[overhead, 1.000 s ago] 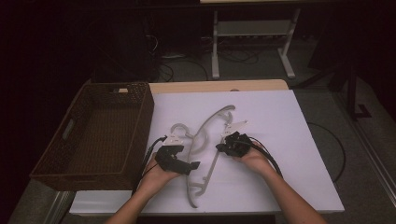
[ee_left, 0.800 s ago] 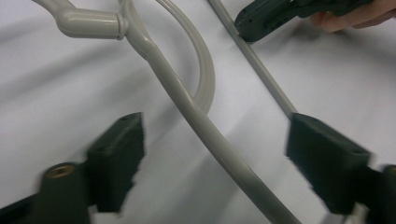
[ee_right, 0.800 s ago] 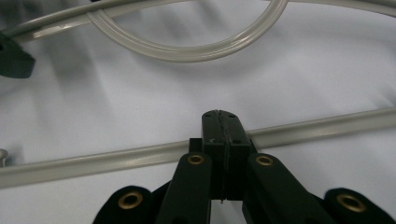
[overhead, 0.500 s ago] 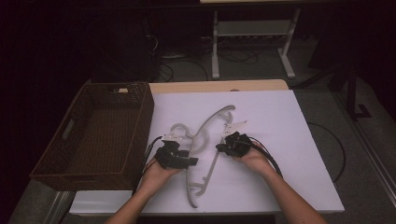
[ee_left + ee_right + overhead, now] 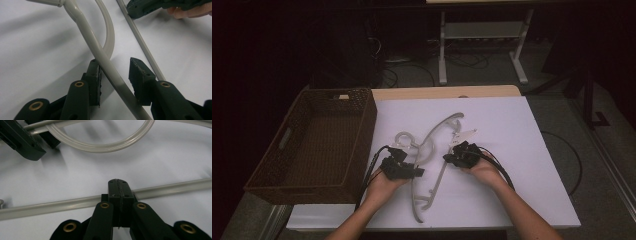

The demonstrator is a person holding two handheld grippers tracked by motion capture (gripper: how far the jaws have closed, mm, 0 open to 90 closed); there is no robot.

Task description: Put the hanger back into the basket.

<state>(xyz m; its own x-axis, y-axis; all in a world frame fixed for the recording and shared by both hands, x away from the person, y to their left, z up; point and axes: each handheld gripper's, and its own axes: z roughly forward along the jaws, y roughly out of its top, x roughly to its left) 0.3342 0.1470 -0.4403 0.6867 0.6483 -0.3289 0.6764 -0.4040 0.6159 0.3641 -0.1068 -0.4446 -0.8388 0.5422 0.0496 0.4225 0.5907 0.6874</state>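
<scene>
Over on the left sits a dark wicker basket (image 5: 312, 145), right at the edge of the white worktop (image 5: 532, 150), touching its left side. Just beside it, the person's left hand (image 5: 382, 186) comes in from the near edge, carrying the left claw (image 5: 412, 171). Look at the left gripper view: that left claw (image 5: 113, 75) has its jaws apart, straddling one pale curved arm of the plastic hanger (image 5: 100, 55); the left pad seems to touch the arm, the right pad stands clear of it. The hanger arm runs diagonally between them, not squeezed.

In the middle lies the hanger (image 5: 437, 145) itself, flat on the white sheet, its hook (image 5: 404, 140) curling toward the basket and its long body stretching from the far middle down toward the near edge. A thin straight bar (image 5: 142, 45) of it runs alongside.

Now to the right: the right hand (image 5: 482, 167) holds the right claw (image 5: 452, 158) at the hanger's bar. In the right gripper view the right claw (image 5: 119, 188) has its jaws pressed together, meeting right over the straight bar (image 5: 175, 187); whether the bar is actually pinched between them, I cannot tell. The hook's loop (image 5: 100, 142) arcs beyond it.
</scene>
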